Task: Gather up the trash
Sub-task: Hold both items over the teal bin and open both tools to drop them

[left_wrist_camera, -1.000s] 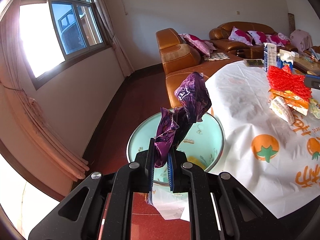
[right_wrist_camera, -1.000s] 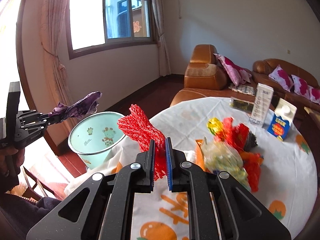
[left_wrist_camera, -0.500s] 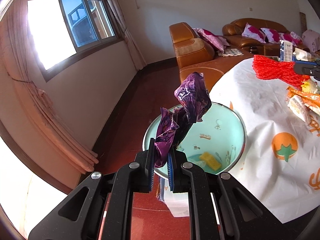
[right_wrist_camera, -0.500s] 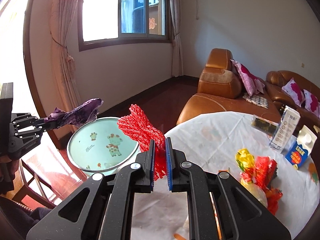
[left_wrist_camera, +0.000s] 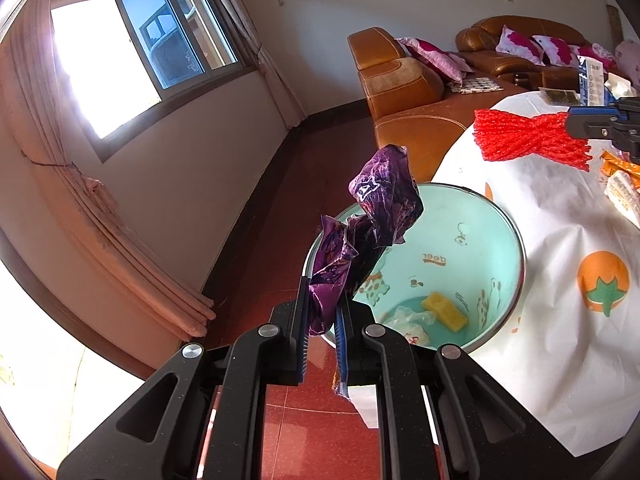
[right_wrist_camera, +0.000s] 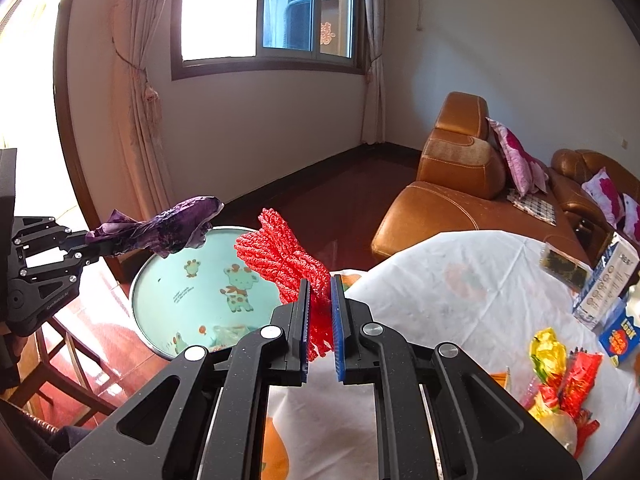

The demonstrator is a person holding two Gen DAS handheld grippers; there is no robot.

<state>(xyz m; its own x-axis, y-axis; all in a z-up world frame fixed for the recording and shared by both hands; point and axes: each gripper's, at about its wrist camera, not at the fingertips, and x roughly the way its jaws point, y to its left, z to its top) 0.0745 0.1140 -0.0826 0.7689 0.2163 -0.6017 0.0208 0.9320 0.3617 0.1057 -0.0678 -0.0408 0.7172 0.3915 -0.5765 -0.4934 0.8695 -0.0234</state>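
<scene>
1. The left tool [left_wrist_camera: 322,320], low in the frame's centre, is clenched on a crumpled purple foil wrapper [left_wrist_camera: 376,216] held above the rim of the mint-green cartoon-printed waste bin [left_wrist_camera: 500,216].
2. The right tool [right_wrist_camera: 320,312] grips a bunch of red foam netting [right_wrist_camera: 280,256] near the bin.
3. In the bin lie a yellow block [left_wrist_camera: 444,310] and clear plastic [left_wrist_camera: 408,314], so some trash is collected.
4. At the frame's lower right, a heap of bright snack wrappers [right_wrist_camera: 560,384] remains on the white orange-print counter [right_wrist_camera: 460,280], judged still to collect.

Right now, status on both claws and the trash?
Left claw shut on purple wrapper above mint bin. Right claw shut on red foam net near bin. Nothing blocking.
</scene>
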